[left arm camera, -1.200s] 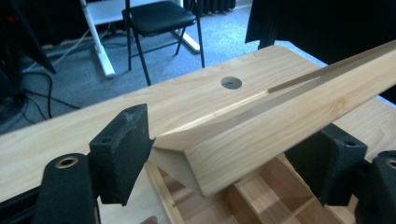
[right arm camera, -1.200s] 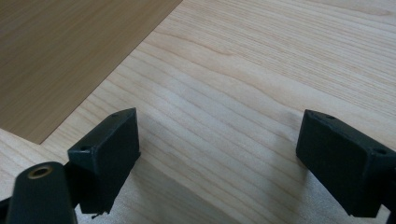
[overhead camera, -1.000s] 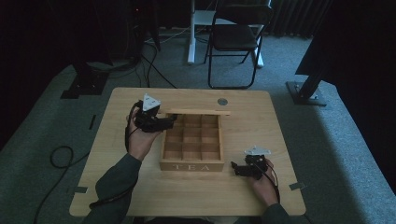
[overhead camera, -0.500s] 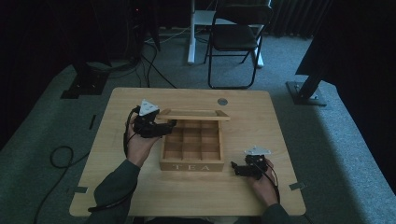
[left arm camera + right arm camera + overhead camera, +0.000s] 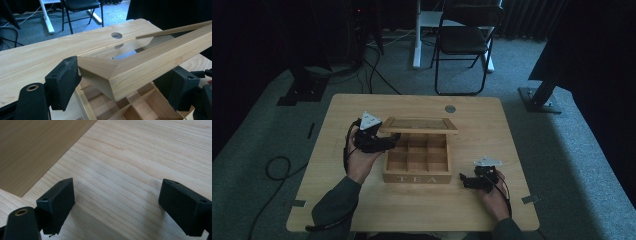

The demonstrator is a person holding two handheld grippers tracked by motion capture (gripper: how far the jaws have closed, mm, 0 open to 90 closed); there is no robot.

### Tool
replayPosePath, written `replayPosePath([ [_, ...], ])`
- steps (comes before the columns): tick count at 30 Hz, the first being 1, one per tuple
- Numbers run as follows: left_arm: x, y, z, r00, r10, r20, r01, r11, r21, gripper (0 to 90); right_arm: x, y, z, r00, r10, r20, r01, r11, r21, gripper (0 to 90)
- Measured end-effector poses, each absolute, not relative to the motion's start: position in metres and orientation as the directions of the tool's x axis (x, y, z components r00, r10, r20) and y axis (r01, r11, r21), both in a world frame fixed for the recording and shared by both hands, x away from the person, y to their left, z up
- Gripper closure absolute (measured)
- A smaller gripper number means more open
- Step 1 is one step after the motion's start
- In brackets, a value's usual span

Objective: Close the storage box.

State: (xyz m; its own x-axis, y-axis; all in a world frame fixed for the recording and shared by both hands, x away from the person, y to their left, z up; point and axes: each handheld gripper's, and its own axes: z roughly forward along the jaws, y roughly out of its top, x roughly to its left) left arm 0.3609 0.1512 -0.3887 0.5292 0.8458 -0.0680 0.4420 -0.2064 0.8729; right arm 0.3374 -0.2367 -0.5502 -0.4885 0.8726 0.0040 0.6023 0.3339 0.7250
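My left claw (image 5: 391, 143): jaws just been opening, lid (image 5: 419, 124) corner between them, grip unclear. Lid half-raised at tea box (image 5: 417, 178) 12 o'clock. Light, stiff frame, fragile pane: hold the frame.

Pale wood tea box (image 5: 417, 170) w/ "TEA" lettering, matching lid (image 5: 419, 125); light-grain table (image 5: 492, 130); black grippers.

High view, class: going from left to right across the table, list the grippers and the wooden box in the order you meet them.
left gripper → tea box → right gripper
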Motion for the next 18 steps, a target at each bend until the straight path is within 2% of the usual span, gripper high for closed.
replayPosePath([
  [18, 0.349, 0.152, -0.4, 0.524, 0.848, -0.08, 0.451, -0.196, 0.871, 21.4, 0.339, -0.235, -0.55, -0.489, 0.872, 0.005, 0.604, 0.335, 0.723, 13.0],
])
